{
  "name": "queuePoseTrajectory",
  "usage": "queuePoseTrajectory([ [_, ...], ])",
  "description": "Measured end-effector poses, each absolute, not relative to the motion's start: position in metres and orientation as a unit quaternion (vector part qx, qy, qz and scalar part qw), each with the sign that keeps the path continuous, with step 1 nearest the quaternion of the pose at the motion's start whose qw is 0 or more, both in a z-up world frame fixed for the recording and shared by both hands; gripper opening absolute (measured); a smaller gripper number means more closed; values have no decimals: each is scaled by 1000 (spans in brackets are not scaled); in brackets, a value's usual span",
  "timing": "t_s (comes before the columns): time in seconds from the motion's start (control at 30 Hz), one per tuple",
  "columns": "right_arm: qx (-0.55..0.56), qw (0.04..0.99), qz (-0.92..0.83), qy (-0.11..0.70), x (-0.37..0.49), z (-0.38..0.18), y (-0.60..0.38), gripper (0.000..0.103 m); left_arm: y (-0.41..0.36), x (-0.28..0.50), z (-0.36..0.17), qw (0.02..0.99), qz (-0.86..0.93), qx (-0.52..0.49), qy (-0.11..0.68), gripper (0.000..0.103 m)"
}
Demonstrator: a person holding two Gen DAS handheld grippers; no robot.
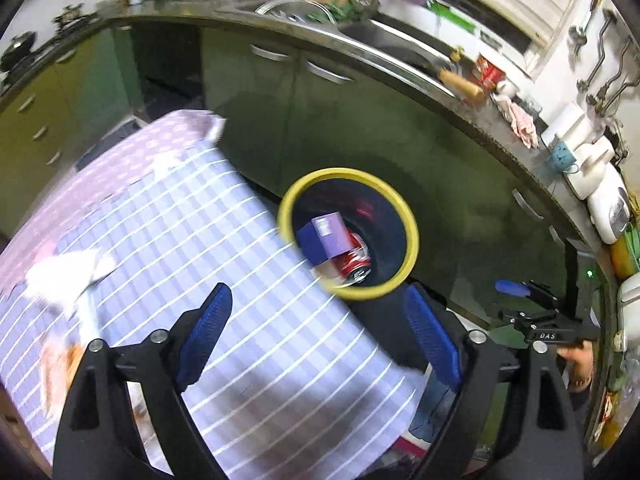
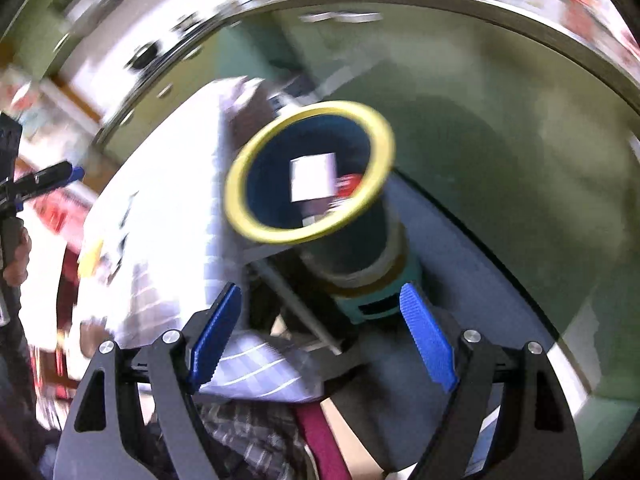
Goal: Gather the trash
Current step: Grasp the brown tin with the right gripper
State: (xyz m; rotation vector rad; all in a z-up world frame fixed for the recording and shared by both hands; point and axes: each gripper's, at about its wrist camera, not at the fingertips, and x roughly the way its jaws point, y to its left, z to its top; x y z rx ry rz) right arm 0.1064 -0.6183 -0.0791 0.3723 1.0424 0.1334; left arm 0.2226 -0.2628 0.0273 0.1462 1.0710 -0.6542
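A dark blue bin with a yellow rim (image 1: 410,232) stands on the floor beside the table; it also shows, blurred, in the right wrist view (image 2: 240,184). Inside lie a purple carton (image 1: 330,232) and a crushed red can (image 1: 354,264); the carton (image 2: 314,178) looks white in the right wrist view. My left gripper (image 1: 316,332) is open and empty above the table edge near the bin. My right gripper (image 2: 324,336) is open and empty above the bin's base; it also shows in the left wrist view (image 1: 516,292). Crumpled white paper (image 1: 68,276) lies on the checked tablecloth (image 1: 224,260).
Green kitchen cabinets (image 1: 260,92) and a cluttered counter with a sink (image 1: 396,44) curve behind the bin. An orange-and-white scrap (image 1: 60,368) lies near the table's left edge. White appliances (image 1: 600,184) stand on the counter at right.
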Motion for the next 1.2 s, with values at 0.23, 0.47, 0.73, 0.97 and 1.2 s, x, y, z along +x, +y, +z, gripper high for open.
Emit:
queuePoseTrajectory([
  [0.23, 82, 810, 240, 529, 115, -62, -463, 81, -128, 175, 49, 863, -213, 51, 455, 88],
  [0.47, 43, 735, 342, 584, 128, -69, -322, 81, -44, 136, 46, 878, -167, 15, 449, 89],
  [0.73, 2, 679, 337, 652, 151, -100, -242, 81, 0, 112, 29, 874, -164, -10, 457, 89],
  [0.97, -6, 654, 307, 692, 168, -137, -215, 64, 16, 105, 17, 870, -169, -17, 462, 89],
  [1.2, -9, 656, 296, 694, 174, -143, -220, 27, 18, 105, 7, 864, -174, -14, 473, 89],
])
